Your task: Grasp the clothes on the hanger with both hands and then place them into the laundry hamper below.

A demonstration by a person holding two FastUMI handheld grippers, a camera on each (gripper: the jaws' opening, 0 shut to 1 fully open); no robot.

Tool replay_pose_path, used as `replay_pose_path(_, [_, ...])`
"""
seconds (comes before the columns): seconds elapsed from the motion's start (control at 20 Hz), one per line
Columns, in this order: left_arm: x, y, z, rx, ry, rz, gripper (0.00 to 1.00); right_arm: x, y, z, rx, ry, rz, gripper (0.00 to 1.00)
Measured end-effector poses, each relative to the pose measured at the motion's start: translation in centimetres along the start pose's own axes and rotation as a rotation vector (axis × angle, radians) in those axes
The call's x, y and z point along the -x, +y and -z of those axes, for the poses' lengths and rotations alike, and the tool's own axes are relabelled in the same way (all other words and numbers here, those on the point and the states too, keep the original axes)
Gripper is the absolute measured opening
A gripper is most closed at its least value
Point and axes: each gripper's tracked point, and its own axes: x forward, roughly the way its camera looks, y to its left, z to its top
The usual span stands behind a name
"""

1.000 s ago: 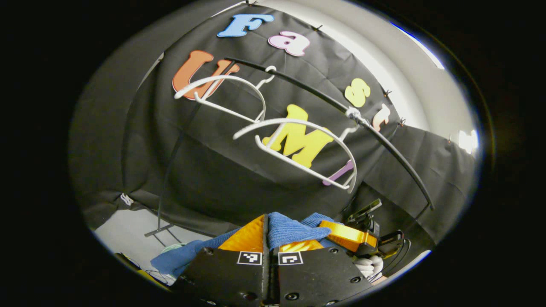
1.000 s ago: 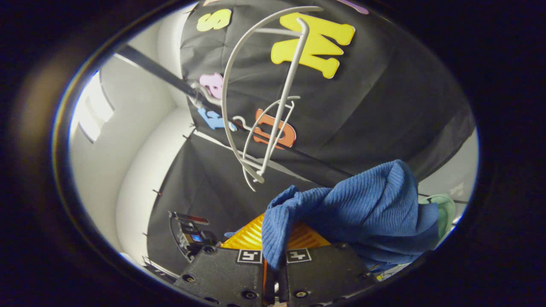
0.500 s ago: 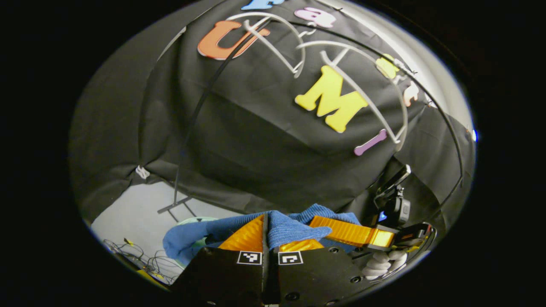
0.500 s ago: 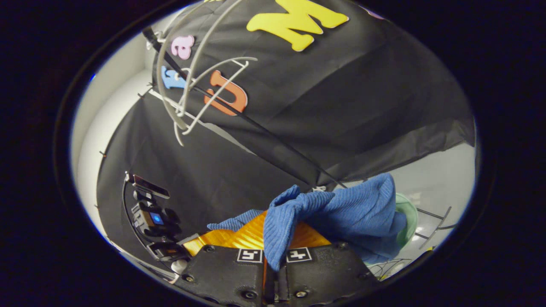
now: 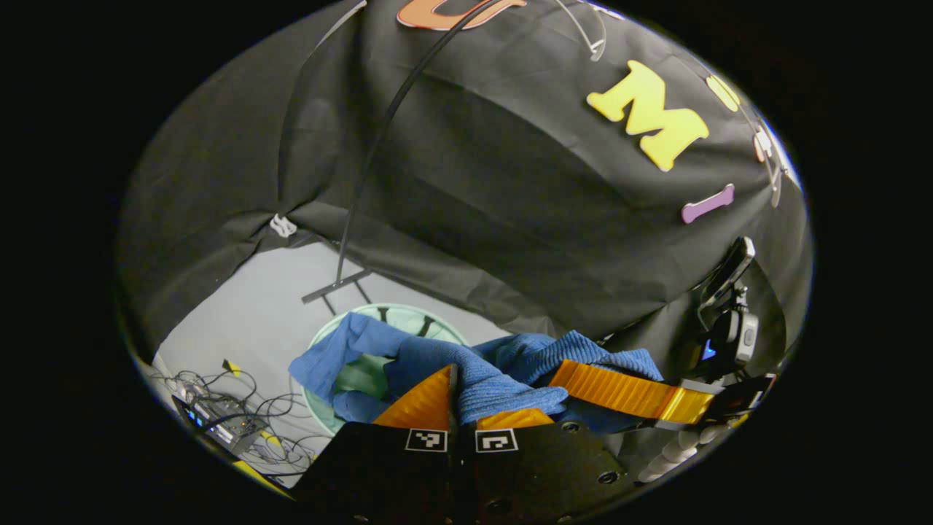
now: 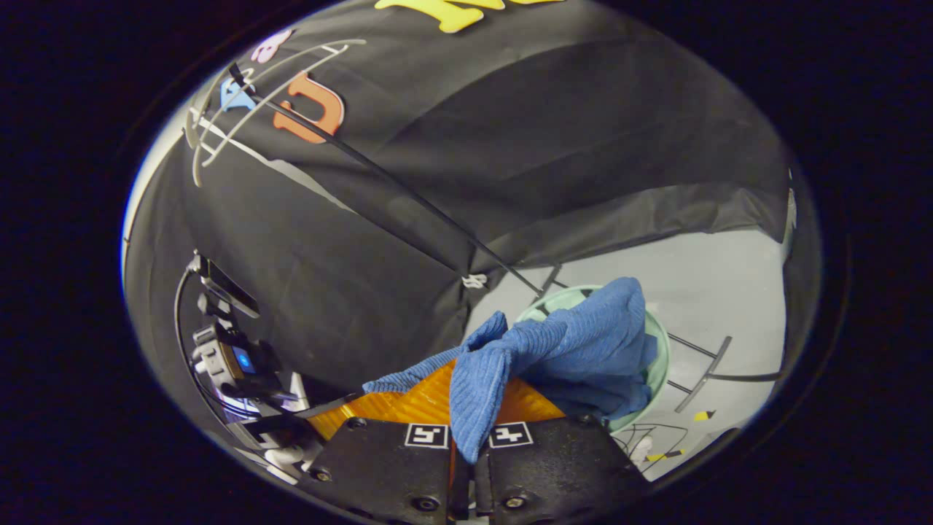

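A blue ribbed garment (image 5: 481,368) hangs stretched between both grippers. My left gripper (image 5: 461,397) is shut on one bunched end of it, orange fingers (image 5: 419,405) pressed together. My right gripper (image 6: 466,394) is shut on the other end (image 6: 474,379), with the cloth draping over its orange fingers (image 6: 408,401). In the left gripper view the right gripper (image 5: 627,390) appears at the lower right. The pale green round hamper (image 5: 404,317) stands on the floor below, the garment's loose end (image 5: 342,350) hanging over its opening. The hamper (image 6: 656,350) sits behind the cloth in the right gripper view. White empty hangers (image 6: 248,95) hang high on the rail.
A black rack pole (image 5: 372,160) runs down to a foot (image 5: 339,284) on the grey floor beside the hamper. Tangled cables and a small box (image 5: 219,423) lie at the floor's lower left. More rack legs (image 6: 703,364) stand right of the hamper.
Both grippers have come down with the garment, off the hangers. The hangers have slid up toward the top of both views, and the hamper has come into sight under the cloth.
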Motion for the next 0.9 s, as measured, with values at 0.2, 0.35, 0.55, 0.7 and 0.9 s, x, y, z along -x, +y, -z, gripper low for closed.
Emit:
replay_pose_path(0.2, [-1.4, 2.3, 3.4, -0.012, 0.093, -0.088, 0.0, -1.9, -2.8, 2.7, -0.003, 0.082, 0.086, 0.06])
replay_pose_path(0.35, [-1.4, 2.8, 4.1, -0.047, 0.122, -0.122, 0.0, -1.9, -3.4, 3.4, -0.014, 0.103, 0.11, 0.07])
replay_pose_path(0.55, [-1.3, 3.0, 4.1, -0.074, 0.116, -0.146, 0.0, -1.5, -4.2, 3.1, 0.005, 0.084, 0.126, 0.07])
replay_pose_path(0.7, [-0.7, 2.6, 4.0, -0.101, 0.113, -0.118, 0.12, -0.8, -4.1, 3.5, 0.011, 0.094, 0.126, 0.07])
replay_pose_path(0.9, [-1.0, 1.1, 3.9, -0.109, 0.092, -0.072, 0.68, -1.4, -4.4, 3.5, 0.0, 0.073, 0.112, 0.45])
